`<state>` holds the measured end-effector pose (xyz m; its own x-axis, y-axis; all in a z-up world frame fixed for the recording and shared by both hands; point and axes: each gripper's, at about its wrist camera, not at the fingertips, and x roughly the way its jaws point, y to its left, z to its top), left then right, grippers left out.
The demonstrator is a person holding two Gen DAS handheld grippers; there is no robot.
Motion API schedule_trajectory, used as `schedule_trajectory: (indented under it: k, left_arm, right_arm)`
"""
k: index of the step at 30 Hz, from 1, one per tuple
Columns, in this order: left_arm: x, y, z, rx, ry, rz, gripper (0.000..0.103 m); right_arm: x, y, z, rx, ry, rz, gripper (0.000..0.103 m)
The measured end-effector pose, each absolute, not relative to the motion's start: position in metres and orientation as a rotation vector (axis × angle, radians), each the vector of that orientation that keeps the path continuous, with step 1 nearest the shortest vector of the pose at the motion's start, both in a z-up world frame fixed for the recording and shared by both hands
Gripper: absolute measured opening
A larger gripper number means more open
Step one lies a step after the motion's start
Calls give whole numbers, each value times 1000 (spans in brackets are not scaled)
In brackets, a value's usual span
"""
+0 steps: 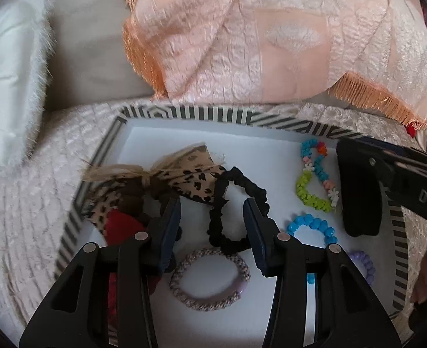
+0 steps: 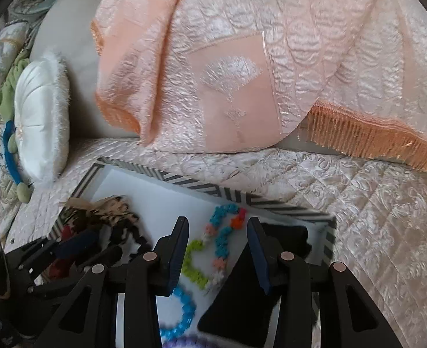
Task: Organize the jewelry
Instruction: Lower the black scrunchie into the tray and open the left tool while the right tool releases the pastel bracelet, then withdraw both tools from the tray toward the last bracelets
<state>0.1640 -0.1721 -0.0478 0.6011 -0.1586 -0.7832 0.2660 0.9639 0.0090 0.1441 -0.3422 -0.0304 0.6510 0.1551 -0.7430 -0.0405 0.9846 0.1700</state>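
Observation:
A tray with a black-and-white striped rim [image 1: 184,112] lies on a quilted bed cover. On its white floor are a leopard-print bow [image 1: 190,174], a black scrunchie [image 1: 236,182], a pink braided hair tie [image 1: 210,278], a many-coloured bead bracelet [image 1: 314,174], a blue bead bracelet [image 1: 312,226] and a purple one [image 1: 364,264]. My left gripper [image 1: 213,206] hangs open over the black scrunchie, with its pads off it. My right gripper [image 2: 217,221] is open above the many-coloured bracelet [image 2: 222,240], and a black flat thing [image 2: 288,237] lies under its right finger.
A peach fringed throw [image 2: 242,58] drapes over the bed behind the tray. A white furry cushion [image 2: 39,110] sits at the left. A red item [image 1: 120,223] lies in the tray's left corner. The tray [image 2: 184,179] fills the near part of the quilted cover [image 2: 387,217].

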Motion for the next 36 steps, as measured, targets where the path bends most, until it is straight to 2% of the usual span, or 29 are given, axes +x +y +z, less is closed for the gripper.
schedule_trajectory:
  k: [20,28,32,36]
  left_arm:
    - [51,-128,24,114,678,-219,44]
    - [5,-108,21,86,717,-230,45]
    - [-12,-96,13,66,763,-247,50]
    - [-26,-88,6,67,798,-260,51]
  right_arm:
    - [31,-294,19,77,777,92,44]
    - [-24,-284,12,83,802,91,48]
    - [-45,-287,-1,124,834,90,48]
    - [-60,-284,-13,133,867,96,48]
